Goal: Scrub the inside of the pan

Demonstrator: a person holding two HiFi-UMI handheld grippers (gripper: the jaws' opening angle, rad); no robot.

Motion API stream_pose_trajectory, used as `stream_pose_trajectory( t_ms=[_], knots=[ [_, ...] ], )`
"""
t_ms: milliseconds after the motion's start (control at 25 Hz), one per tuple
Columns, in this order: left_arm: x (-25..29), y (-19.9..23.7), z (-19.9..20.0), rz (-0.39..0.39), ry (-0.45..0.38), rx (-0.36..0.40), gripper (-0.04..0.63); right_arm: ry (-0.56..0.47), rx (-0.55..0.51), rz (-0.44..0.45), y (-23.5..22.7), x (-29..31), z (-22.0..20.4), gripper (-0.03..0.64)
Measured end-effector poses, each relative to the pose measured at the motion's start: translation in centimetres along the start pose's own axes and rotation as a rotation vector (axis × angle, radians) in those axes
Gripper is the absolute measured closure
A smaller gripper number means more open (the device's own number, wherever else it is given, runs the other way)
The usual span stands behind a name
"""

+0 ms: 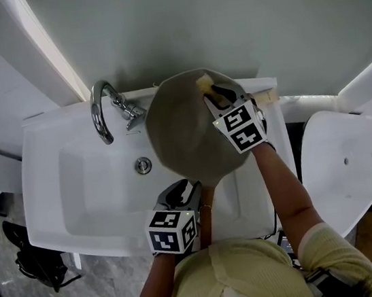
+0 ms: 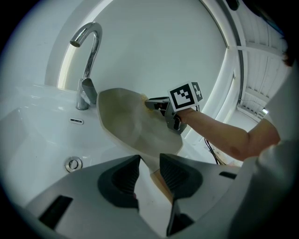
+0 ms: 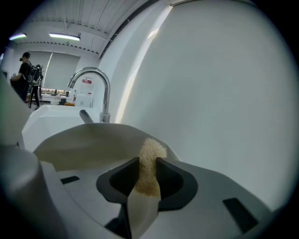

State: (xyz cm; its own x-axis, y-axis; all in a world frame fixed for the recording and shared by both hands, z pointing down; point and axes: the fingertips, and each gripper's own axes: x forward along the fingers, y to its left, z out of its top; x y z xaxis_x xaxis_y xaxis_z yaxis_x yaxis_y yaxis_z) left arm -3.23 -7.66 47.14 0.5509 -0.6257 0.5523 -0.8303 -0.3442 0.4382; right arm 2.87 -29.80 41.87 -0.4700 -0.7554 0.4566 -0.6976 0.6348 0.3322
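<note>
Right gripper [image 3: 147, 170]: we see both fingers [image 3: 166, 179] closed on a yellowish sponge [image 3: 150, 154], whose rough end sticks out past the tips. In the head view the sponge [image 1: 203, 81] sits at the far rim of the pan [image 1: 184, 134], with the right gripper [image 1: 216, 95] over that edge. We cannot tell whether it is pressed against the inner surface.

Left gripper [image 2: 149, 168]: jaws drawn close on the pan's handle [image 2: 160, 183], which runs up between them to the pan body. In the head view this gripper [image 1: 182, 191] is at the pan's near edge, close to the person's chest.

Pan: greyish-beige, round, held tilted above the right part of a white sink [image 1: 76, 194], with its far rim raised. From the left gripper view its hollow side [image 2: 131, 121] faces the right gripper [image 2: 156, 103].

Surroundings: a chrome faucet [image 1: 102, 111] stands just left of the pan's far rim. The drain [image 1: 144, 165] is near the pan's left edge. A pale wall rises behind the sink.
</note>
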Motion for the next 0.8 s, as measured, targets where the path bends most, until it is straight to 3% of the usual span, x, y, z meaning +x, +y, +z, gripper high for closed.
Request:
stream_pose_trajectory(
  t_ms=[280, 800],
  knots=[
    [0.1, 0.3, 0.0, 0.006, -0.006, -0.017, 0.408, 0.019, -0.028, -0.095, -0.9, 1.3, -0.3, 0.494],
    [0.2, 0.3, 0.0, 0.011, -0.011, -0.021, 0.408, 0.089, -0.076, 0.057, 3.9, 4.2, -1.9, 0.494]
  ],
)
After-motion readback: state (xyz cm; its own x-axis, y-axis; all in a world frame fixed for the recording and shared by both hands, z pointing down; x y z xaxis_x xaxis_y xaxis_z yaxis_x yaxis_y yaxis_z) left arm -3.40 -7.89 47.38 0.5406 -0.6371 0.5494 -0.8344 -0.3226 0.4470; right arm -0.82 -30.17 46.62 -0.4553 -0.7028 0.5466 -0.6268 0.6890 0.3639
